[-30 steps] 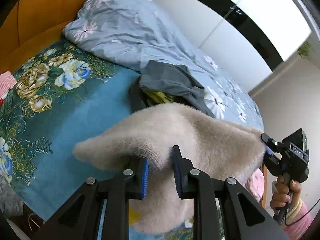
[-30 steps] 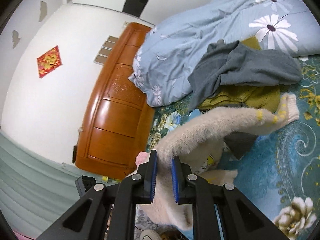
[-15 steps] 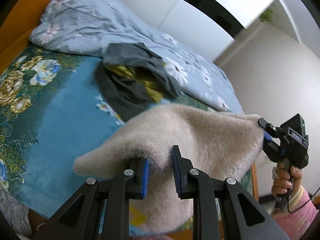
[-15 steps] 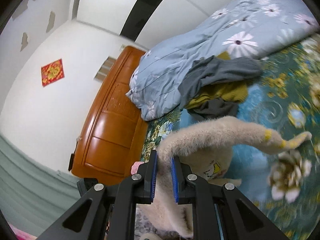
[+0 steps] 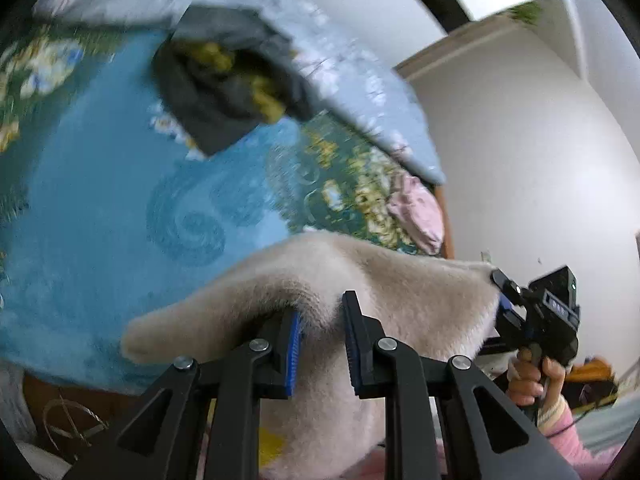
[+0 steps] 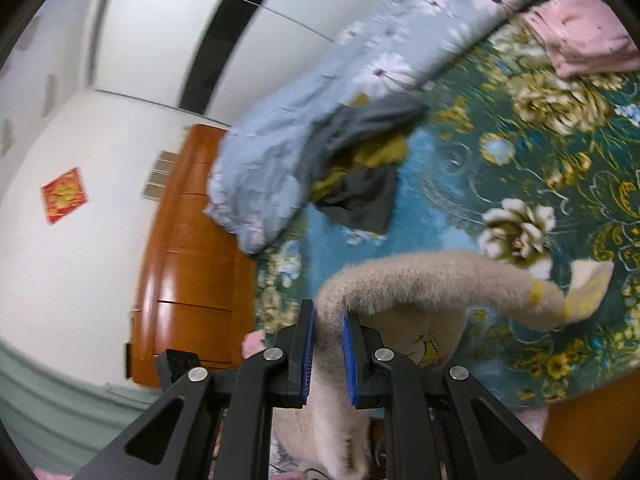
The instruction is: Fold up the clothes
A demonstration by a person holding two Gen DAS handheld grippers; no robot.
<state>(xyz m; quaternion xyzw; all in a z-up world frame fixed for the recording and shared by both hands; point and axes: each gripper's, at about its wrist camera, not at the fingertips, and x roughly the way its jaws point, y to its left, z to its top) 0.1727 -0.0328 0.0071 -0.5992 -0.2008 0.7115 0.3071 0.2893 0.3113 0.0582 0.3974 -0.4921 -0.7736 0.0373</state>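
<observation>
A fluffy cream sweater hangs in the air above the near edge of the bed, stretched between both grippers. My left gripper is shut on one top corner of it. My right gripper is shut on the other corner and also shows in the left wrist view at the right. One sleeve with yellow marks trails out over the bedspread. The sweater's lower part hangs below the grippers, out of full view.
The bed has a teal floral bedspread. A pile of grey and olive clothes lies at its middle, against a rolled light-blue floral duvet. A pink garment lies at the far corner. A wooden headboard is at the left.
Both grippers have lifted and pulled back toward the bed's near edge with the sweater. The sweater has come off the clothes pile and its sleeve swings free. The views are blurred by motion.
</observation>
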